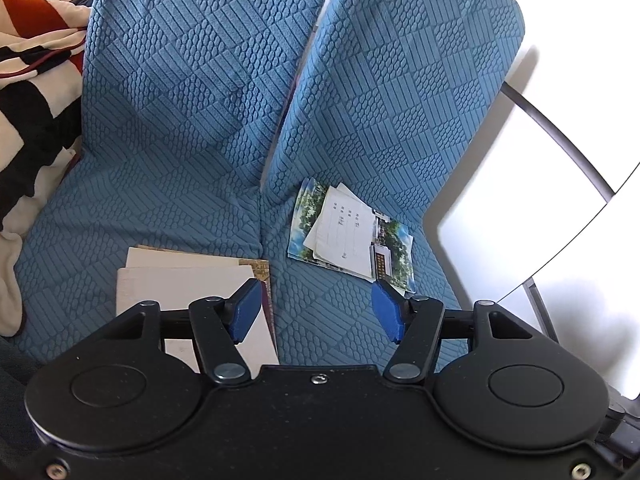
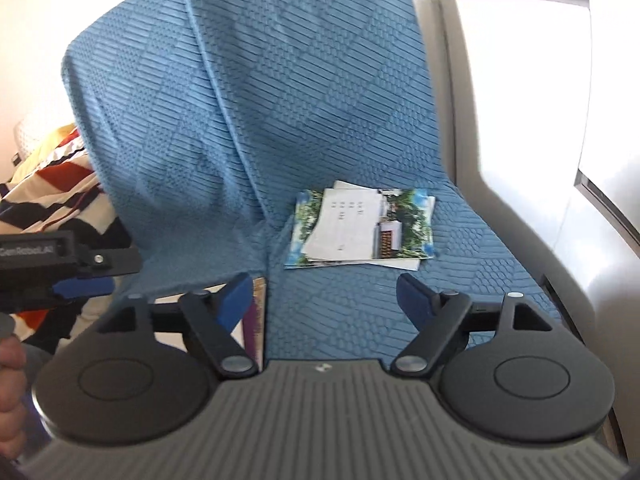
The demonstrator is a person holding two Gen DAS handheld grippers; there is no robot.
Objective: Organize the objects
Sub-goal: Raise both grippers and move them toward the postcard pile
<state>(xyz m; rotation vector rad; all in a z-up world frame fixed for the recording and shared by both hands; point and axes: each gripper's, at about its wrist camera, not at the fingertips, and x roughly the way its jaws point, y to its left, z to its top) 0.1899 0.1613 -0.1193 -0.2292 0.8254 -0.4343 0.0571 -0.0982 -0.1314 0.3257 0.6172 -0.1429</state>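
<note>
A loose pile of picture postcards (image 1: 352, 232) with a white written card on top lies on the right seat cushion of a blue sofa (image 1: 160, 200). A stack of cream cards (image 1: 188, 276) lies on the left cushion, partly under my left gripper (image 1: 316, 304), which is open with only sofa fabric between its blue pads. In the right wrist view my right gripper (image 2: 324, 292) is open too and holds nothing. It hovers in front of the postcards (image 2: 360, 224), with the cream stack's edge (image 2: 258, 312) by its left finger. The left gripper (image 2: 84, 288) shows at that view's left edge.
A striped red, black and white blanket (image 1: 32, 80) is bunched on the sofa's left end (image 2: 60, 200). A pale armrest (image 2: 520, 220) bounds the right cushion, with bright white panels (image 1: 520, 200) beyond. A hand (image 2: 10, 376) grips the left tool.
</note>
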